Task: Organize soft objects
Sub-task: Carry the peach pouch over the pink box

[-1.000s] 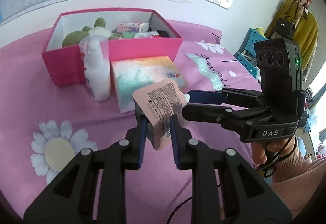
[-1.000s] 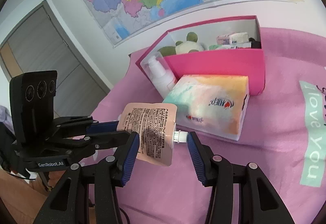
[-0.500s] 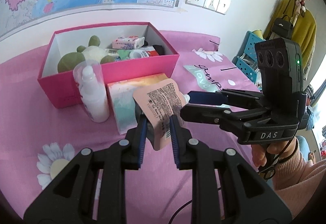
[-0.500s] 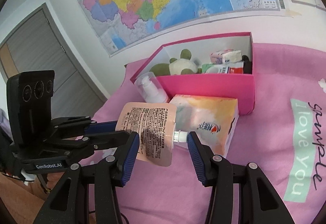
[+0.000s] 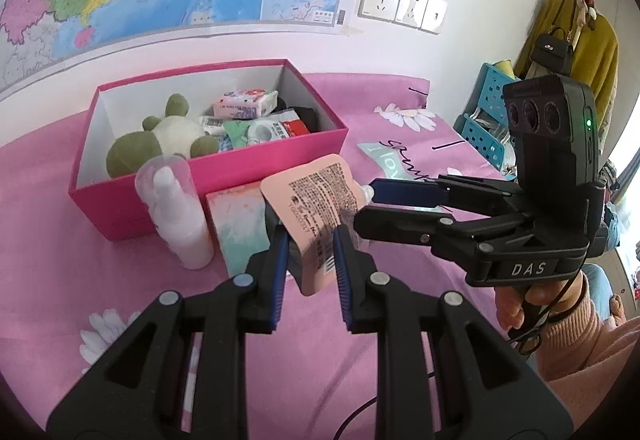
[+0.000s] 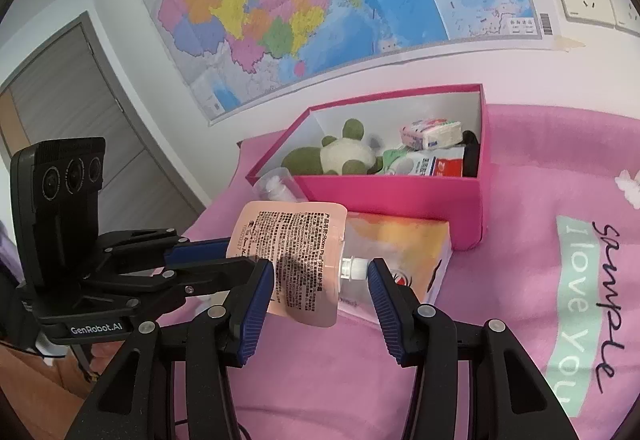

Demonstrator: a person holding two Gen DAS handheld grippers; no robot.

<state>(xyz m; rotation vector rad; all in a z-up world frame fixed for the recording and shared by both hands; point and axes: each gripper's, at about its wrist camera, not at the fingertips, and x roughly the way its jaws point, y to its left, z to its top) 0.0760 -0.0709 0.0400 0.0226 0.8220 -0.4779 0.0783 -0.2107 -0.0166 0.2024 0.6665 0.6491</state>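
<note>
A peach spout pouch [image 5: 320, 199] [image 6: 296, 240] hangs above the pink bedspread, in front of the pink box [image 5: 200, 179] [image 6: 380, 195]. My left gripper [image 5: 310, 240] [image 6: 236, 252] is shut on its lower edge. My right gripper [image 6: 319, 272] [image 5: 366, 204] comes in from the side. It is shut on the pouch too, one pad against the white cap and the other against the opposite edge. In the box lie a green and white plush panda [image 5: 172, 131] [image 6: 344, 155] and several small soft packs.
A tissue pack [image 5: 236, 215] [image 6: 400, 240] and a white pump bottle [image 5: 180, 215] [image 6: 276, 185] stand against the box's front wall, just under the pouch. A wall with a map rises behind the box. A person's hand and pink sleeve [image 5: 580, 328] hold the right gripper.
Both grippers have risen together with the pouch between them. The box now sits lower in both views and more of its inside shows. Neither grip has changed.
</note>
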